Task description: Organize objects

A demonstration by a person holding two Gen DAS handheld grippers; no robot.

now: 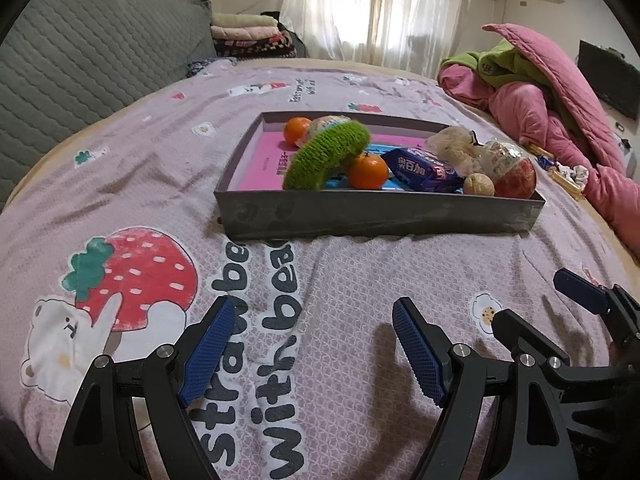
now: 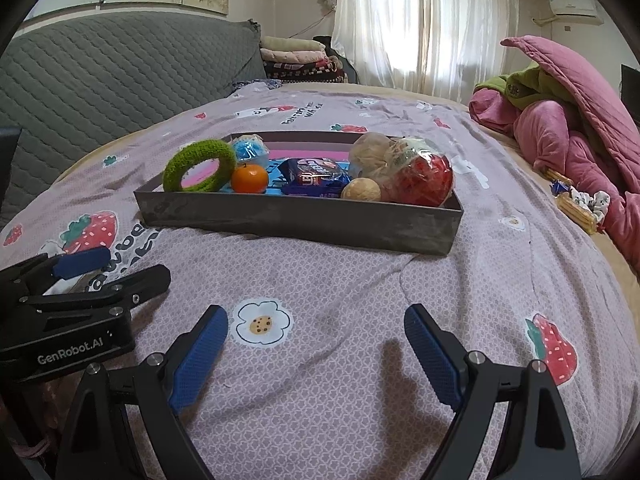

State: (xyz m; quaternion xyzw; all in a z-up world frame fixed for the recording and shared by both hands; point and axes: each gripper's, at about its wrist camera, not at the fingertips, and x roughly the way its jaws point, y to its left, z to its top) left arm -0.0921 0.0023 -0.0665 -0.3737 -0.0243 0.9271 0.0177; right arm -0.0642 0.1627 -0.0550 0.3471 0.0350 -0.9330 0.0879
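A dark grey tray lies on the bed. In it are a green knitted ring, two oranges, a blue snack packet, a walnut, a beige plush and a wrapped red fruit. My left gripper hovers open over the sheet in front of the tray, with nothing between its fingers. My right gripper is open and empty too, beside the left one.
The pink printed bedsheet covers the bed. A grey quilted headboard stands at the left. Pink and green quilts are heaped at the right, with snack packets beside them. Folded blankets are stacked at the back.
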